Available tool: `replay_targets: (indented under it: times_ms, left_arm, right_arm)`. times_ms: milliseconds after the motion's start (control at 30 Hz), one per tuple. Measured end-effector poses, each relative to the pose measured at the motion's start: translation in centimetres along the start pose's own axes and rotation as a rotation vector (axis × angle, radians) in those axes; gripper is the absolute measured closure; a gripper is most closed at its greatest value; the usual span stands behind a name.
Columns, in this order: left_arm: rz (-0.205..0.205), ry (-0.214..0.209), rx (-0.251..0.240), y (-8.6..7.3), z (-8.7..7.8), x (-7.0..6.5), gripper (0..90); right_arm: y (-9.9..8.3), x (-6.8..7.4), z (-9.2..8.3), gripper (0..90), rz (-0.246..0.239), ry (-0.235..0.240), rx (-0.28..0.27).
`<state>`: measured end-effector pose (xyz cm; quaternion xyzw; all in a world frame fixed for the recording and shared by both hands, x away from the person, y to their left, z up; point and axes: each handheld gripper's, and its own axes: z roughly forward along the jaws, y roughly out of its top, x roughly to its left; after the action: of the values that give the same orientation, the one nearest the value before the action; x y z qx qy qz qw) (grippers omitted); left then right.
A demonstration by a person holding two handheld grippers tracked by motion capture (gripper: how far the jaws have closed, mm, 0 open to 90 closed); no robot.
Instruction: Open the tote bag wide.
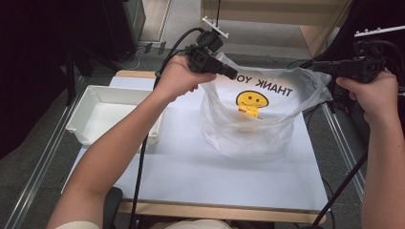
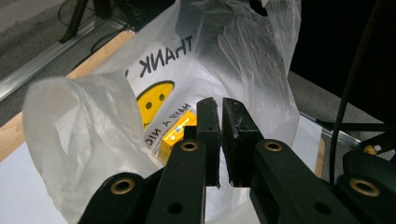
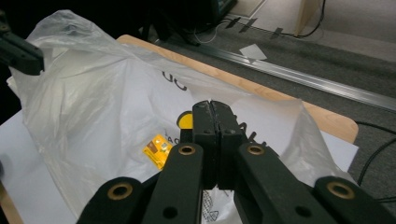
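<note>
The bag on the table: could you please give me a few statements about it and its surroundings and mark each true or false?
1. Both claws hold the bag by its top edges. True: left claw, right claw.
2. A yellow packet lies inside the bag. True.
3. The white tray stands to the right of the bag. False: it stands to its left in the high view.
4. The bag bears a red star. False: it bears a yellow smiley.
5. The tray holds the packet. False: the packet is in the bag.
</note>
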<state>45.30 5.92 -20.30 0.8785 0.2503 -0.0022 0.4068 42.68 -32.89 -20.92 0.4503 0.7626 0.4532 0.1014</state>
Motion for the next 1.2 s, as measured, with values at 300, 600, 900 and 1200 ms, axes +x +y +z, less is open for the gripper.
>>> replay_targets:
  times_ms: [300, 600, 900, 1200]
  left_arm:
    - [-0.005, 0.03, 0.0, 0.7, 1.0, 0.9, 83.4]
    - [-0.029, 0.048, 0.002, 0.0, 2.2, 2.1, 83.3]
    - [-0.061, 0.067, 0.033, -1.2, 3.4, 3.3, 83.5]
    - [-0.103, 0.071, 0.059, -2.8, 4.8, 4.6, 82.1]
  right_arm:
    - [0.5, 0.8, 1.3, 90.0, -0.034, 0.001, 0.042]
    - [-0.2, 0.9, 3.5, 90.0, -0.034, 0.009, 0.063]
    - [-1.5, 0.4, 4.8, 90.0, -0.004, 0.013, 0.088]
    - [-2.8, -0.3, 6.0, 90.0, 0.025, 0.015, 0.104]
